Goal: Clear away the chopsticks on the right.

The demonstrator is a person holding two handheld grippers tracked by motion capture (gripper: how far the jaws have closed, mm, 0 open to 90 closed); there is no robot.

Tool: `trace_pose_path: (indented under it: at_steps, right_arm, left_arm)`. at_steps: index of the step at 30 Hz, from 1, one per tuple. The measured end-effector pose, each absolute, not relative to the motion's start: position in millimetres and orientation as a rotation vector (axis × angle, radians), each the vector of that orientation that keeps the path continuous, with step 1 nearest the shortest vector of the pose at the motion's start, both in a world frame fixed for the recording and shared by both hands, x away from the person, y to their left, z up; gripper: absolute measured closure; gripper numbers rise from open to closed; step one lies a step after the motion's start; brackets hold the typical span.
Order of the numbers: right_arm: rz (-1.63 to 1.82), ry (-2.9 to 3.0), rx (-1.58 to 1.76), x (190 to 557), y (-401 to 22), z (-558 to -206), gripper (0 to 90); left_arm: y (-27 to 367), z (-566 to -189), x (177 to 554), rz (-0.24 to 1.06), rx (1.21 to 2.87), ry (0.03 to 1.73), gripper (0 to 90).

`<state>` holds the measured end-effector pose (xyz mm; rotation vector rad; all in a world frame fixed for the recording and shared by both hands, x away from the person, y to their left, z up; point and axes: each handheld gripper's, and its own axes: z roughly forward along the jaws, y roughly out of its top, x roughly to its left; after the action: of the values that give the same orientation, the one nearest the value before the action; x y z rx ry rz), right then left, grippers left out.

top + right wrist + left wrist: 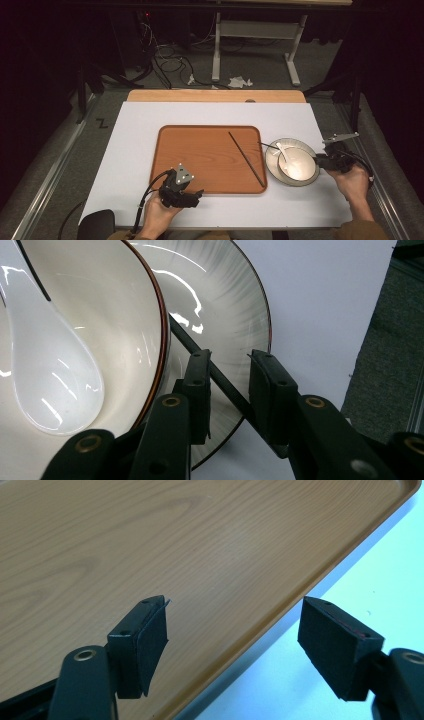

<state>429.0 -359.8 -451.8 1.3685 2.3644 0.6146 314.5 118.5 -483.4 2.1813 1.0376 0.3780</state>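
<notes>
A cream bowl [300, 167] stands on a grey streaked plate [295, 143] to the right of the wooden tray [200, 150]. A white spoon [285, 159] lies in the bowl. One black chopstick [246, 158] lies slanted on the tray. A second chopstick [220, 377] rests on the plate [225, 305] beside the bowl [115, 305] and runs between the jaws of my right gripper [231, 360], which stand apart around it. That gripper [320, 161] sits at the plate's right edge. My left gripper [196, 194] is open over the tray's front rim [280, 610] with nothing between its jaws [235, 610].
The tray lies on a white mat [135, 150] over a wooden table. The mat's right edge and grey floor [385, 355] are close behind the plate. Cables and a desk frame [255, 30] stand beyond the table.
</notes>
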Motion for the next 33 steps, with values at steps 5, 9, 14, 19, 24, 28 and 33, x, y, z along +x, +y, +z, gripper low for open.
trace_pose_path:
  at_steps: [5, 9, 14, 19, 24, 28, 33]
  right_arm:
    - [0.608, 2.375, 1.36, 429.7, -358.6, -452.8, 73.9]
    - [0.601, 2.379, 1.354, 429.9, -358.5, -453.1, 76.7]
    - [0.601, 2.385, 1.355, 429.8, -357.7, -453.9, 79.9]
    - [0.589, 2.39, 1.349, 429.7, -356.7, -454.7, 83.1]
    - [0.587, 2.396, 1.347, 429.7, -356.1, -455.4, 85.3]
    - [0.589, 2.397, 1.347, 429.5, -355.9, -455.5, 85.8]
    - [0.598, 2.391, 1.345, 428.8, -355.0, -454.8, 86.3]
  left_arm:
    - [117.7, -483.8, 314.4, 0.38, 2.188, 1.035, 27.9]
    - [117.8, -483.7, 314.4, 0.38, 2.188, 1.035, 27.9]
    - [117.8, -483.6, 314.4, 0.38, 2.186, 1.036, 27.9]
    - [118.0, -483.5, 314.3, 0.381, 2.185, 1.036, 27.9]
    - [118.2, -483.2, 314.1, 0.38, 2.183, 1.035, 27.9]
    - [118.2, -483.2, 314.1, 0.38, 2.183, 1.035, 27.9]
    - [118.2, -483.1, 314.1, 0.379, 2.183, 1.035, 27.9]
